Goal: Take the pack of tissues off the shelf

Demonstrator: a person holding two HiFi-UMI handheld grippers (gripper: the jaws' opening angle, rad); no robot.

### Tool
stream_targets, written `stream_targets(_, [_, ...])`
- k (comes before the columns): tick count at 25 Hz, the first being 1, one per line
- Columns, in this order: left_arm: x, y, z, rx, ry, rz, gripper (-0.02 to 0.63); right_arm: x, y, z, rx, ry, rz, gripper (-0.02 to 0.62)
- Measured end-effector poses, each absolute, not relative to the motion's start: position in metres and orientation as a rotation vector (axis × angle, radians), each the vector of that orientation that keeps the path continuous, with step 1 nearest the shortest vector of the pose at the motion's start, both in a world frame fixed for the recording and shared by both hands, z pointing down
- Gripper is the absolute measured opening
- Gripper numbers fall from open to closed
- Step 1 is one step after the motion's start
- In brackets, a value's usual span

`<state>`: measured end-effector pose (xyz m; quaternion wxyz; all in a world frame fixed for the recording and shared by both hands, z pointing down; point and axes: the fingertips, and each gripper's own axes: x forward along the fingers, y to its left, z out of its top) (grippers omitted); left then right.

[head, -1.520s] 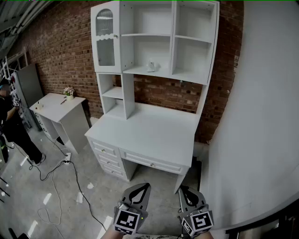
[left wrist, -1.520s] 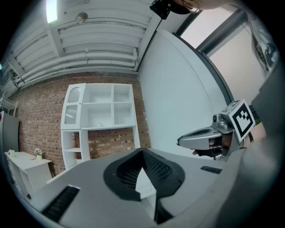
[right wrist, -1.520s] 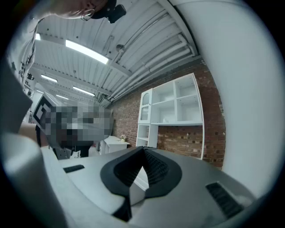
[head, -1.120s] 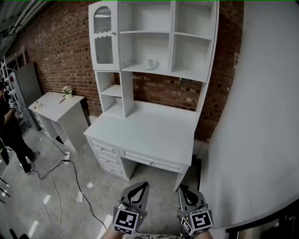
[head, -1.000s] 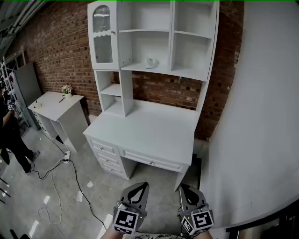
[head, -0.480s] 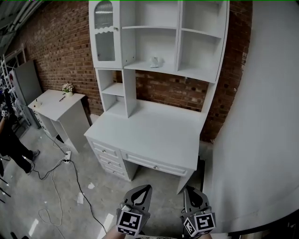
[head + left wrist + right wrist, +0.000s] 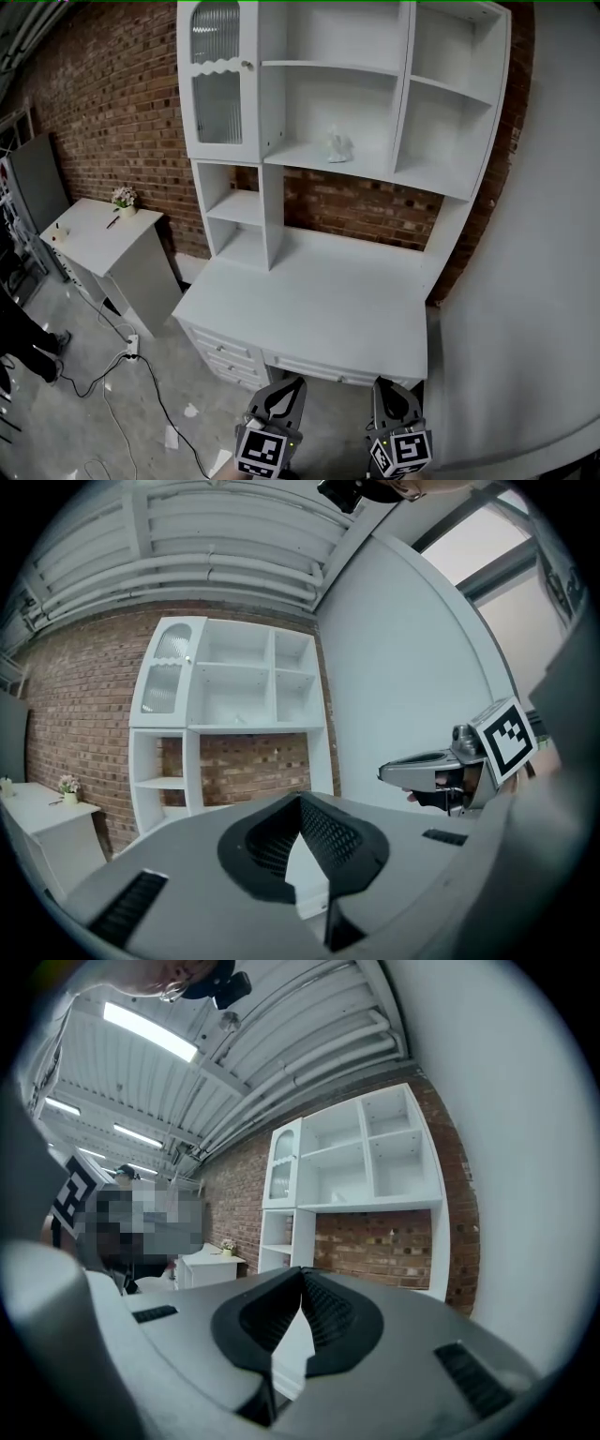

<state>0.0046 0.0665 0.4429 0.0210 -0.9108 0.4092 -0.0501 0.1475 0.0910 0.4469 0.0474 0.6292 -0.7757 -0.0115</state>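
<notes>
Your left claw [image 7: 296, 382] and right claw [image 7: 380, 384]: pressed together, empty | pack of tissues [image 7: 338, 145] on shelf [image 7: 305, 157]: far off, too small for detail

A red brick wall [image 7: 103, 103] runs behind the furniture, and a plain white wall [image 7: 553, 281] curves along the right side. In the middle stands a white desk [image 7: 281, 361] with a broad tabletop [image 7: 319, 300] and a stack of drawers [image 7: 230, 361] at its left end. Well to the left is a small white side table [image 7: 141, 272]; a little pot of flowers [image 7: 123, 200] stands near its back edge, with a small dark item beside it, too small to identify. A black cable [image 7: 161, 405] snakes across the grey concrete floor [image 7: 56, 412]. At the left edge a person's dark trouser leg [image 7: 21, 342] shows. Overhead, strip lights [image 7: 150, 1033] hang under a ribbed ceiling [image 7: 216, 546].
</notes>
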Motion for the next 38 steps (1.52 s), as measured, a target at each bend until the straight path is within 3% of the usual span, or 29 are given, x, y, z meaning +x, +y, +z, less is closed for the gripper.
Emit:
stream_targets(6, [-0.064, -0.019, 0.435, -2.842, 1.298, -0.177, 0.014, 0.097, 0.011, 0.450, 1.938, -2.308, 0.089, 0.008])
stream_targets(13, [-0.079, -0.100, 0.439, -2.854, 1.329, -0.158, 0.014, 0.101, -0.059, 0.447, 1.943, -2.244, 0.069, 0.008])
stream_targets(27, [0.035, -0.277, 0.393, -2.724, 1.394, -0.084, 0.014, 0.199, -0.245, 0.400, 1.855, -2.377, -0.075, 0.008])
stream_targets(38, [0.093, -0.349, 0.363, -2.741, 1.262, -0.061, 0.014, 0.228, -0.317, 0.360, 1.898, -2.385, -0.179, 0.008])
